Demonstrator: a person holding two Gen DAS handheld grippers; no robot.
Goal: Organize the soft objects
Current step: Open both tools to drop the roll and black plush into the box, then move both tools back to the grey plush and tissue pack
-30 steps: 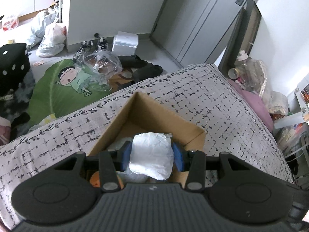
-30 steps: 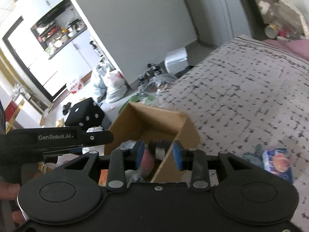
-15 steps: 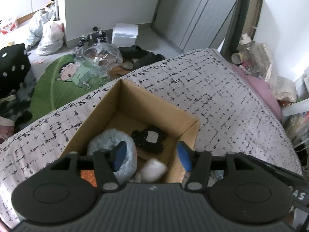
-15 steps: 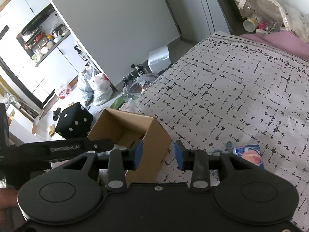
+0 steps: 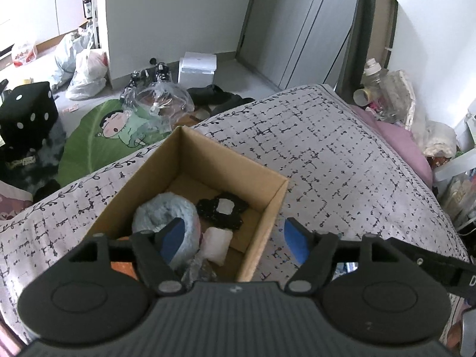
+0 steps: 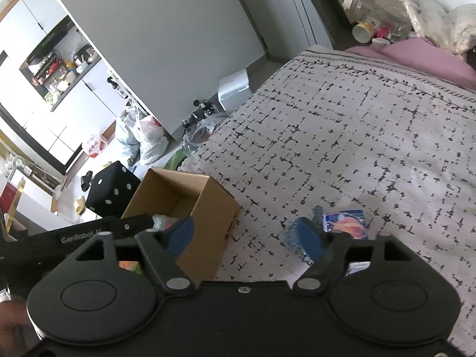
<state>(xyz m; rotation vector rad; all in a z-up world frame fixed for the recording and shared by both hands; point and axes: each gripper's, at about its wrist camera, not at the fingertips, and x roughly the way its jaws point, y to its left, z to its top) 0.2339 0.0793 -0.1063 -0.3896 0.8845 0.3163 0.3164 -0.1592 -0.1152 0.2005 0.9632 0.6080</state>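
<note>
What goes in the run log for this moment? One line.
left gripper: open over box | right gripper: open, empty | tissue pack: on bed

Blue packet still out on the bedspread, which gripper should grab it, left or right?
Right, probably. The right gripper is open, with the blue printed tissue packet just beyond its right fingertip on the patterned bedspread. The left gripper is open over the brown cardboard box.

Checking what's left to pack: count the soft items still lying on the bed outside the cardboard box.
2: a blue fuzzy item and a tissue pack, side by side right of the box; the right gripper may hide more.
</note>
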